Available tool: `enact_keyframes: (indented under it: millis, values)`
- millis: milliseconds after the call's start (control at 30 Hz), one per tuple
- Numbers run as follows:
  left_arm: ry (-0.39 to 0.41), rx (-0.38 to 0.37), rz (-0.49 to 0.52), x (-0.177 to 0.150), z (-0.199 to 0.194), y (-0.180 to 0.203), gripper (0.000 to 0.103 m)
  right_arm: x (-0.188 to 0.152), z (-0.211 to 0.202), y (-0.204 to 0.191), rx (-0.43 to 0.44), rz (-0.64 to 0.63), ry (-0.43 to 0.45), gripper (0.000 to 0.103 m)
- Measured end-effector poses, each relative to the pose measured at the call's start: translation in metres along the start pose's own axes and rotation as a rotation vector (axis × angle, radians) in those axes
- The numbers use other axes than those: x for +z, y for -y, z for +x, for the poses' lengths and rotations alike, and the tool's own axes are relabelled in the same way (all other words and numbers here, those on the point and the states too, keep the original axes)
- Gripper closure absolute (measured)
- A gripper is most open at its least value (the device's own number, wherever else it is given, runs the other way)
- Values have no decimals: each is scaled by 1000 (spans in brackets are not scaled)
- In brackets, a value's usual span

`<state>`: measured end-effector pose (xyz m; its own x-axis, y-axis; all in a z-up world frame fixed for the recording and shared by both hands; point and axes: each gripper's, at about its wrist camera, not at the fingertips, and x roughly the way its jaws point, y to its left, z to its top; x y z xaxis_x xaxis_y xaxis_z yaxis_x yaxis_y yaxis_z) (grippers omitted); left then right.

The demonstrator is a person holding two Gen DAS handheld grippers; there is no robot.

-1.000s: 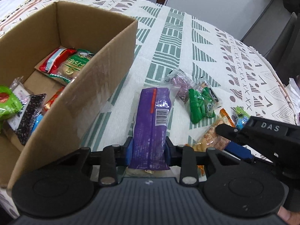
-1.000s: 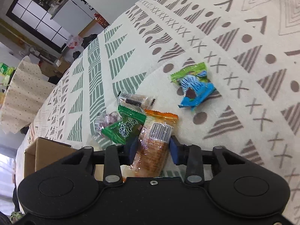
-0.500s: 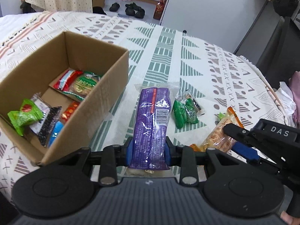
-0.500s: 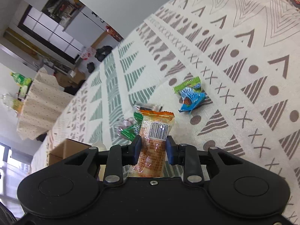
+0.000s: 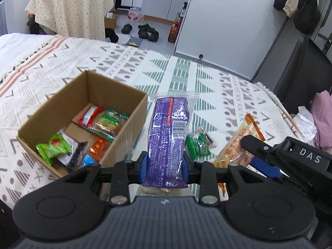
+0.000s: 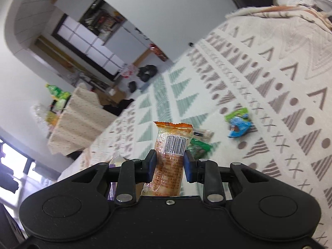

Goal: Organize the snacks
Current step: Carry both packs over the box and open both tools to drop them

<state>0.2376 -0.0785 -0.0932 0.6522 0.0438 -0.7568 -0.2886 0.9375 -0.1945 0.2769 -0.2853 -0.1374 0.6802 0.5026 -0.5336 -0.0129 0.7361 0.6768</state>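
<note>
My left gripper (image 5: 165, 166) is shut on a long purple snack pack (image 5: 170, 137), lifted above the patterned tablecloth (image 5: 116, 62). An open cardboard box (image 5: 124, 122) with several snack packets inside sits just left of the pack. In the left wrist view my right gripper (image 5: 251, 151) comes in from the right with the orange pack (image 5: 238, 143). In its own view the right gripper (image 6: 169, 162) is shut on that orange snack pack (image 6: 171, 155), held upright above the table. Green packets (image 5: 197, 143) lie on the cloth between the two grippers.
A blue and green packet (image 6: 238, 122) lies alone on the cloth to the right. A green packet (image 6: 199, 145) and a clear wrapper lie behind the orange pack. Beyond the table edge are a cloth-covered side table (image 5: 72, 10), shoes on the floor (image 5: 145, 31) and a white wall.
Both grippers have risen from the table with their packs, so the box and the cloth look smaller and farther below. The right gripper has also tilted up toward the room.
</note>
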Motion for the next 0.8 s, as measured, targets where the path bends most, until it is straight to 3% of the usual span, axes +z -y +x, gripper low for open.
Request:
enact_keyframes:
  millis: [367, 800]
  values:
    - [27, 10, -25, 14, -15, -26, 71, -8, -5, -26, 106, -35, 13, 75]
    - [39, 53, -75, 41, -14, -90, 71, -23, 11, -67, 175, -85, 1, 75]
